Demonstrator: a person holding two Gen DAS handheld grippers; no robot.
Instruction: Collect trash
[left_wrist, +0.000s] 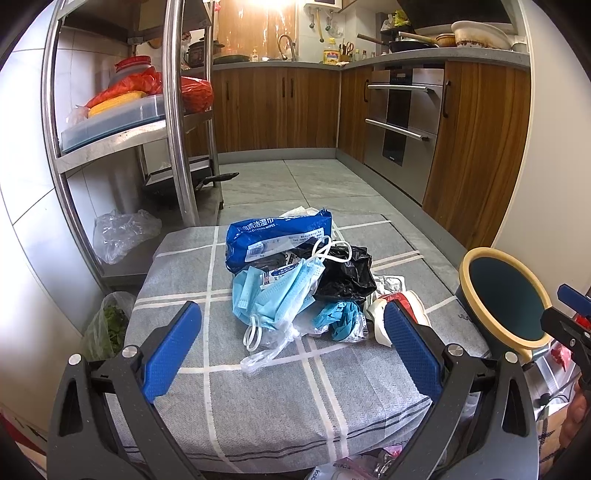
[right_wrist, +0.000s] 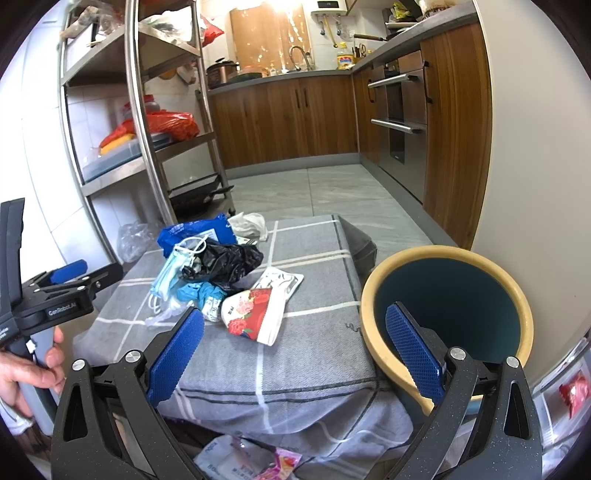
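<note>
On my far left stands a steel rack (left_wrist: 173, 122) with a clear plastic bag (left_wrist: 123, 236) at its foot, clear of my working area. My left tool (left_wrist: 291, 341) hangs with its blue pads spread wide and nothing between them, aimed at the trash pile (left_wrist: 299, 280) heaped mid-way along the grey checked surface (left_wrist: 280, 398). I judge it is lined up this way so the nearest loose pieces fall between the pads first.

The pile is a tangle: a blue wipes packet (left_wrist: 275, 236) at the back, light blue face masks (left_wrist: 275, 295) with white ear loops in front of it, a crumpled black bag (left_wrist: 345, 275) beside them, and a teal glove (left_wrist: 341, 319) nearest me. The loops and a clear film drape over one another, so I expect one pull to drag neighbours along.

Further right, a red floral packet (right_wrist: 253, 315) lies just beside the heap. My right tool (right_wrist: 293, 349) is also spread and empty; its right pad sits in front of the mouth of the cream-rimmed bin (right_wrist: 369, 306), which is tilted toward me at the surface's right edge, presumably to receive drops easily. That rim is what I must avoid knocking.
</note>
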